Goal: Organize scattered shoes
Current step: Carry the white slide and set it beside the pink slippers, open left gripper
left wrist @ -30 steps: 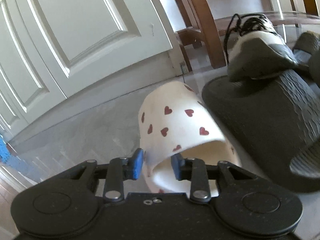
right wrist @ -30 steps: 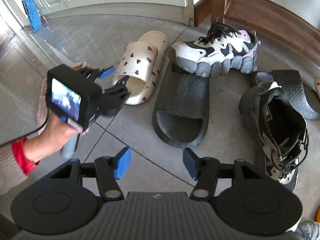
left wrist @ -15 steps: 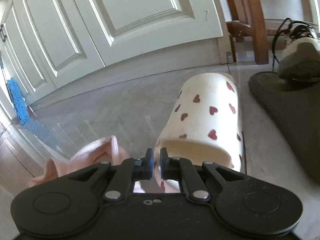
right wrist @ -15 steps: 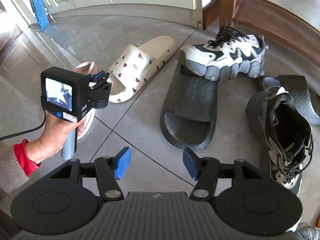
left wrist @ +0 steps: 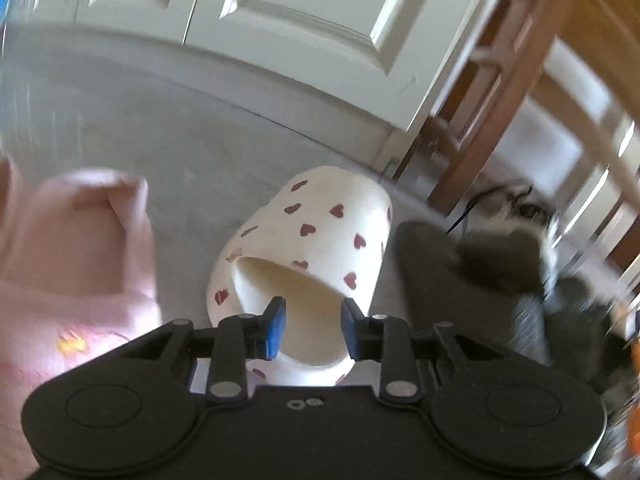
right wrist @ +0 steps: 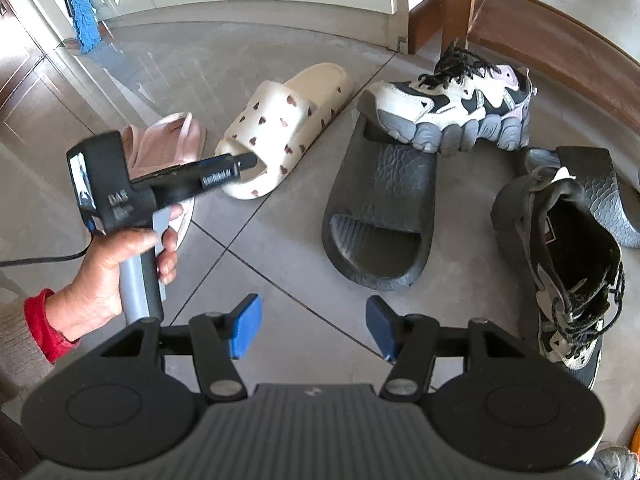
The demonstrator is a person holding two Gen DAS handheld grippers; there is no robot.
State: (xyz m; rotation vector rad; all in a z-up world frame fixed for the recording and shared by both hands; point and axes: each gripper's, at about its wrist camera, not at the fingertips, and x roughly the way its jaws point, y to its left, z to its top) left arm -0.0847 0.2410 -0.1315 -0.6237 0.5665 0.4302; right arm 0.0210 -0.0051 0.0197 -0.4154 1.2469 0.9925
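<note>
Both grippers are the same build: black body, two round discs at the lower corners, silver screws on the linkage arms, blue pads on the fingertips. The right gripper (right wrist: 314, 330) has a ribbed grey top at the bottom of the frame. The left gripper (right wrist: 250, 162) has a small screen at the back, white lettering, a silver-grey handle and a black cable. The left hand (right wrist: 108, 276) comes out of a beige knit sleeve with a red cuff.
</note>
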